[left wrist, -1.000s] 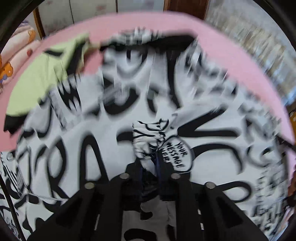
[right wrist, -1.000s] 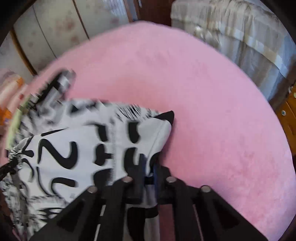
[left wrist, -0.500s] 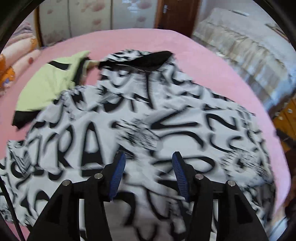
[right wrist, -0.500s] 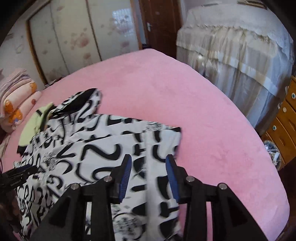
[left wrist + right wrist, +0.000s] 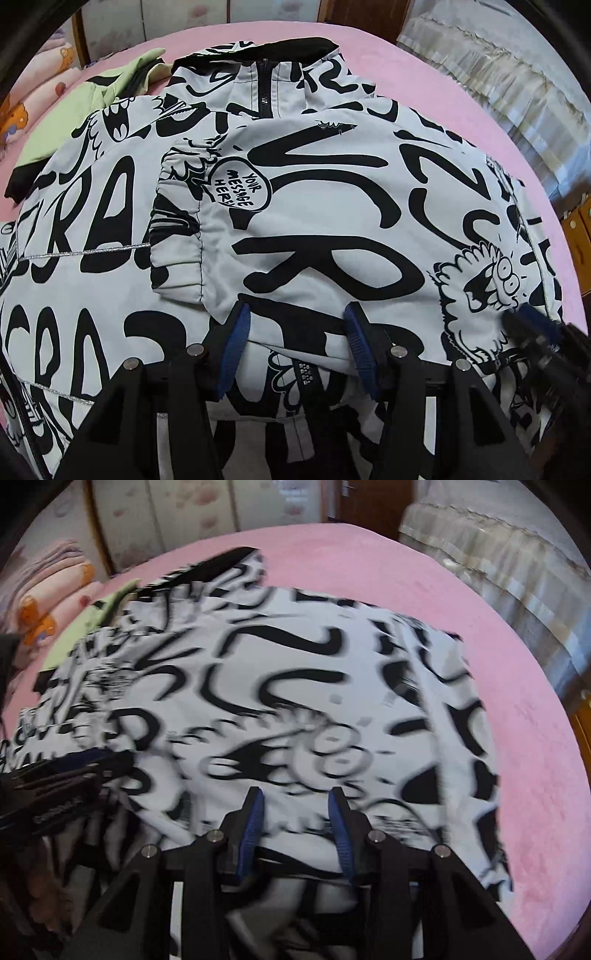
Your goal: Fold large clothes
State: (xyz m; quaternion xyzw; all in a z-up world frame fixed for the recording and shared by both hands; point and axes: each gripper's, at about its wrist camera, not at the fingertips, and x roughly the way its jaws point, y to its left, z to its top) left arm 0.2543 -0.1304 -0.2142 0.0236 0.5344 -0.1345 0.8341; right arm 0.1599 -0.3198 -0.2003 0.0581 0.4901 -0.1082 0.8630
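the bed [image 5: 424, 74] carries a pink cover that fills most of both views; its far edge runs below a wardrobe and a door.

the jacket [image 5: 332, 206], white with black graffiti lettering, lies spread flat across the middle of the bed, collar and zip toward the far edge. one sleeve [image 5: 229, 236] is folded across the chest, its elastic cuff near the centre of the garment. in the right wrist view the jacket [image 5: 295, 686] is motion-blurred, so fine detail of its right edge cannot be read with certainty; that edge appears to lie well inside the right edge of the bed.

a green garment [image 5: 92, 110] lies just beyond the jacket toward the far left corner of the bed, partly under the jacket's shoulder.

folded blankets [image 5: 55, 602] are stacked at the left edge of the bed.

the left gripper [image 5: 297, 350] hovers over the near hem of the jacket, jaws spread wide, holding nothing.

the right gripper [image 5: 295, 821] is above the near hem on the right side, jaws likewise spread wide and empty.
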